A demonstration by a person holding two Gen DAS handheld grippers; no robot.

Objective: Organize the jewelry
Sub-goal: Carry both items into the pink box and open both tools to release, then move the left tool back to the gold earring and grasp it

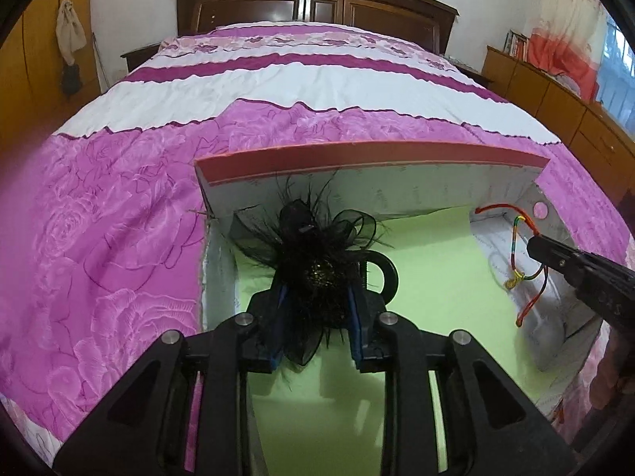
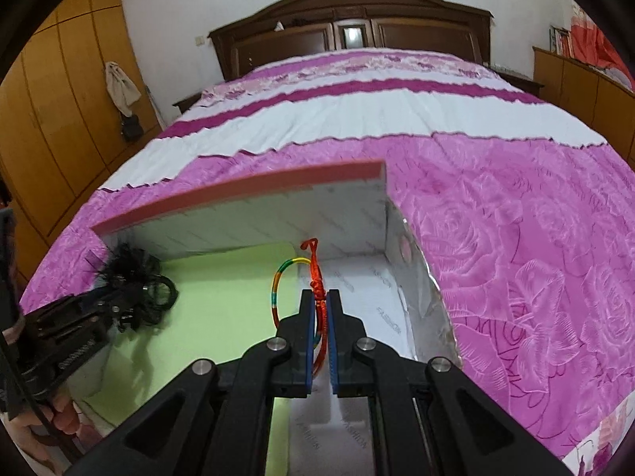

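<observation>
Two grippers are seen over an open box (image 1: 357, 158) that lies on the pink bedspread (image 1: 119, 218). The left gripper (image 1: 317, 317) is clamped on a black feathered hair ornament (image 1: 313, 250), which is held between the blue pads near the box's left wall, feathers fanning toward the far wall, above the green paper lining (image 1: 428, 277). The right gripper (image 2: 320, 333) is closed on a red and multicoloured cord bracelet (image 2: 315, 277); its long axis runs along the fingers toward the far wall, with a red loop past the tips and a coloured arc bowed leftward. It is held at the green paper's right edge, beside the white-lined right part of the box.
</observation>
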